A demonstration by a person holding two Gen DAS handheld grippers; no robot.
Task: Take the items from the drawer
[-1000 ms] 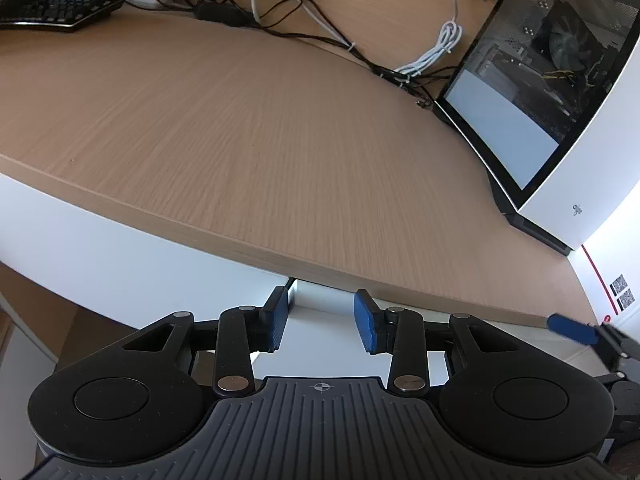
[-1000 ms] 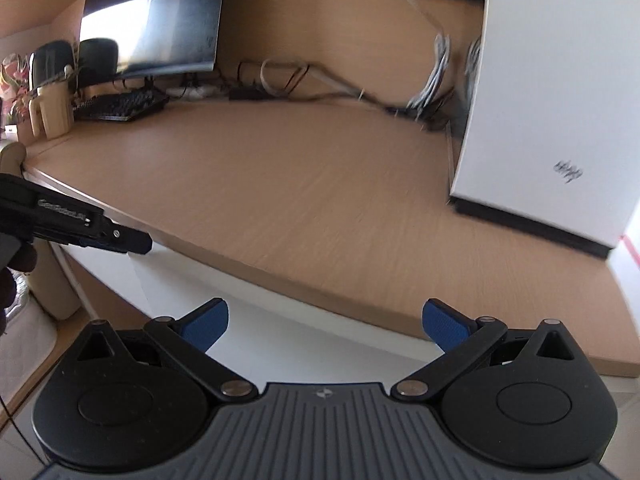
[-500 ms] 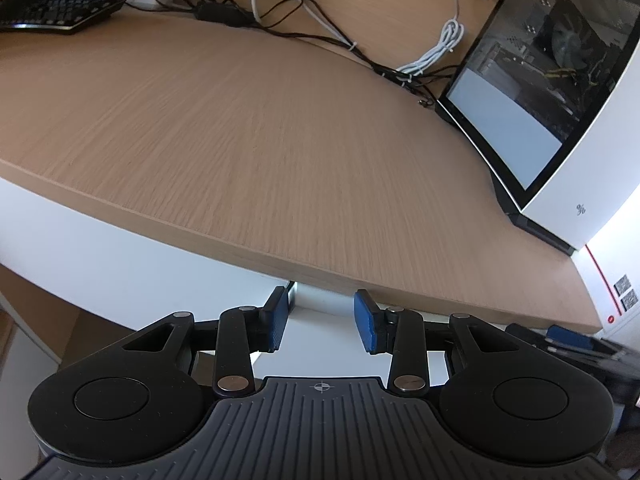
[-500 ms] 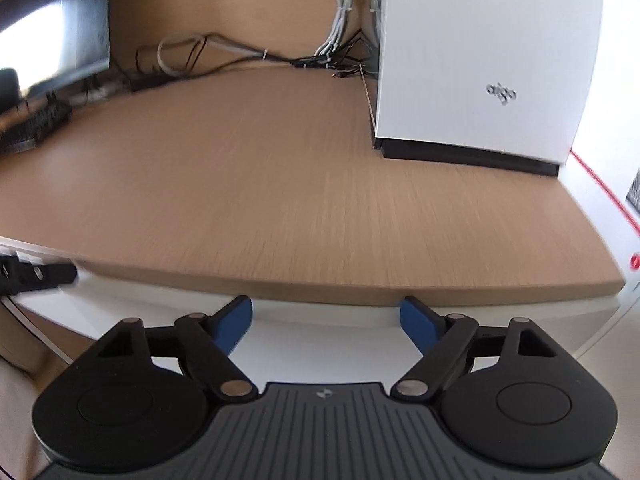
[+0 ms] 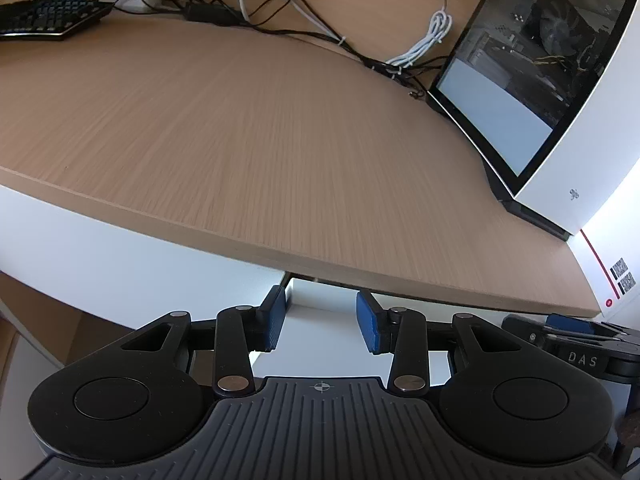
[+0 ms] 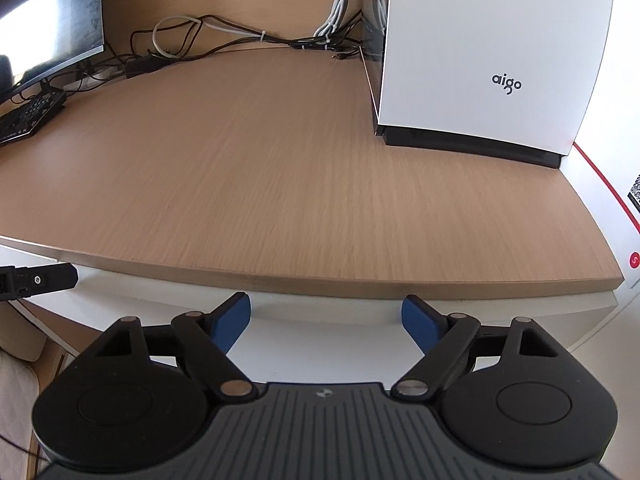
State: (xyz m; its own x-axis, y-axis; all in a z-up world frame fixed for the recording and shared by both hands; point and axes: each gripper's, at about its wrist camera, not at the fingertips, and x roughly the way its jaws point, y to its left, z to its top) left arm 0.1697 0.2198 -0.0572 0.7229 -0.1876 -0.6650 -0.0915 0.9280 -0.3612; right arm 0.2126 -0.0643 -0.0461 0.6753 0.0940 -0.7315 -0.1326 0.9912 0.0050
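A white drawer front (image 5: 320, 308) (image 6: 320, 344) sits just under the wooden desktop's front edge (image 5: 360, 276) (image 6: 320, 280); its inside is hidden and no items show. My left gripper (image 5: 322, 322) is right in front of this panel, open a moderate gap, with nothing between its blue pads (image 5: 276, 320). My right gripper (image 6: 326, 322) faces the same white front further right, open wide and empty. In the left wrist view the right gripper (image 5: 580, 340) shows at the lower right. The left gripper's black fingertip (image 6: 44, 280) pokes in at the left edge of the right wrist view.
A white computer case (image 6: 492, 52) with a glass side (image 5: 520, 80) stands on the desk at the right. Tangled cables (image 5: 320, 32) run along the back. A black keyboard (image 5: 48, 20) and a monitor (image 6: 48, 32) are at the far left.
The right gripper has swung right and dropped to face the white front under the desk edge. The left gripper has barely moved. Both stay open.
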